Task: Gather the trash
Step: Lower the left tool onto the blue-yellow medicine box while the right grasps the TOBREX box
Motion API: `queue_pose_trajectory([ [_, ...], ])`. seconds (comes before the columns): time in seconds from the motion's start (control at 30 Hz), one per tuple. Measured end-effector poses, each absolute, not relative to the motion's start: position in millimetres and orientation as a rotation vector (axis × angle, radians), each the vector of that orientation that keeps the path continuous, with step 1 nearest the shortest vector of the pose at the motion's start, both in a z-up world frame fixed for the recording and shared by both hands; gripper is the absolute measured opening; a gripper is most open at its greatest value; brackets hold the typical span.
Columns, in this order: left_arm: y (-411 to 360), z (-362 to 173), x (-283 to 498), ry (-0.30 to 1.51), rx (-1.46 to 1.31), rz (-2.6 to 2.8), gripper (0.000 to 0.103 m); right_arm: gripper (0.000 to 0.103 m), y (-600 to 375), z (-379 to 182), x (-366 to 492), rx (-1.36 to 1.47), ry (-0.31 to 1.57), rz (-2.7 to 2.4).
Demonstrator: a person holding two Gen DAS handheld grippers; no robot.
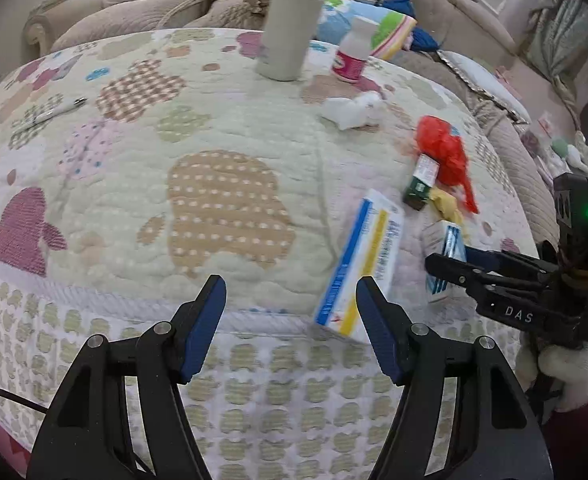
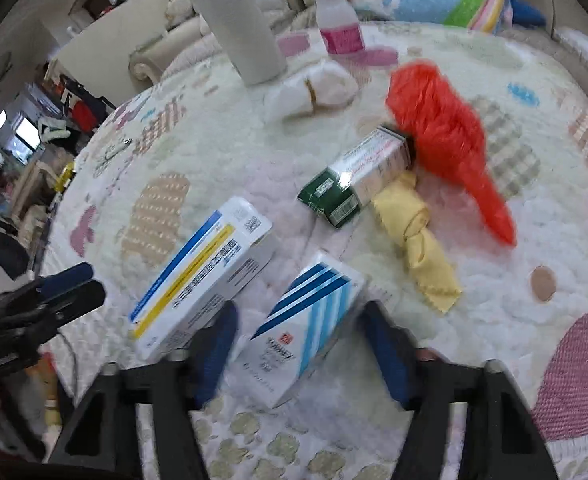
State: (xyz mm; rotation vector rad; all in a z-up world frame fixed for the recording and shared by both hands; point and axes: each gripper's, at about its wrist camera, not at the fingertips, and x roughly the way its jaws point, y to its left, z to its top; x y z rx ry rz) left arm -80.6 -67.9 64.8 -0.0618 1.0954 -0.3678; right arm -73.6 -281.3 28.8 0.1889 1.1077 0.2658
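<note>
The striped box (image 2: 310, 324) is seen between the right gripper (image 2: 298, 344) fingers only in the right view, contact unclear, beside the long box (image 2: 202, 276). The left gripper (image 1: 290, 320) is spread, empty.

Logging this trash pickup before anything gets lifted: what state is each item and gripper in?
Left gripper: open, empty.
Right gripper: open around the striped box, no firm grip visible.
Blue-and-yellow box: lying flat.
Green box: on its side.
Grey tumbler: upright.
Pink-label bottle: upright, capped.
Red bag: crumpled.
Yellow cloth: knotted.
</note>
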Motion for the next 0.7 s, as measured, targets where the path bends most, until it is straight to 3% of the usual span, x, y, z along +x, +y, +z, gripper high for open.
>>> queue_pose_trajectory([
  [0.13, -91.7, 61.4, -78.3, 1.103, -0.043, -0.410, 0.067, 0.036, -290.8, 40.3, -85.1, 0.143, 1.082, 0.286],
  [0.47, -138.9, 31.7, -64.5, 1.136, 0.098, -0.398, 0.067, 0.035, -315.1, 60.8, -109.7, 0.058, 1.070, 0.286],
  [0.7, -147.0, 21.7, -58.9, 1.124, 0.130, -0.349, 0.065, 0.035, -308.6, 39.5, -100.9, 0.081, 1.116, 0.289],
])
